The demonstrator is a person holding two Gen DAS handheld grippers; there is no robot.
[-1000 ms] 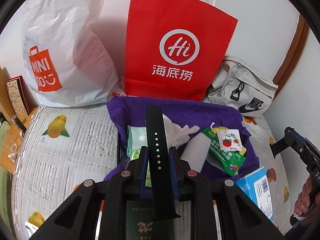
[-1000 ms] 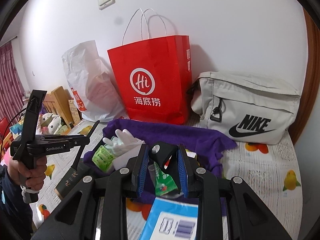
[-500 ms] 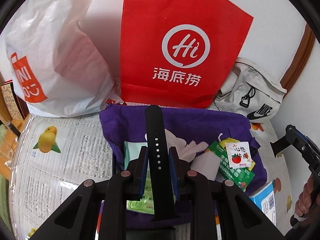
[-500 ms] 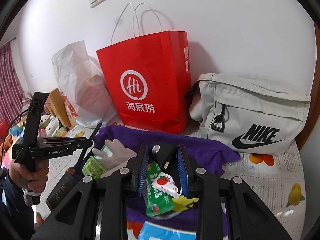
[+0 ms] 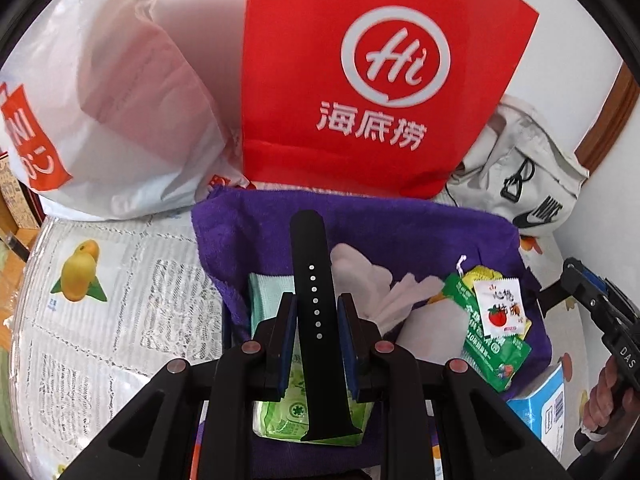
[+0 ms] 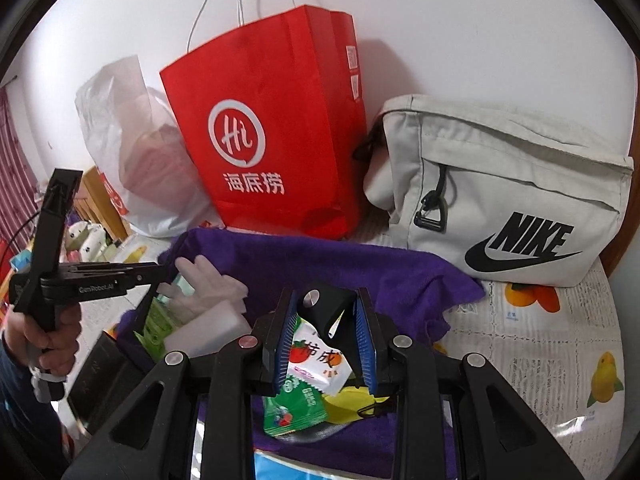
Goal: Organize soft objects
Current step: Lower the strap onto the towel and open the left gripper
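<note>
We hold a black watch strap [image 5: 314, 320] in the left hand-held gripper [image 5: 315, 334], clamped at mid-length above the purple towel [image 5: 384, 224]. The strap looks light and rubbery; it should flex but not slip, so a mid-length hold suits it. The left unit points level toward the red paper bag [image 5: 360, 80]. The right hand-held gripper [image 6: 326, 344] pinches a small black block [image 6: 328, 308] over snack sachets [image 6: 316, 356].
</note>
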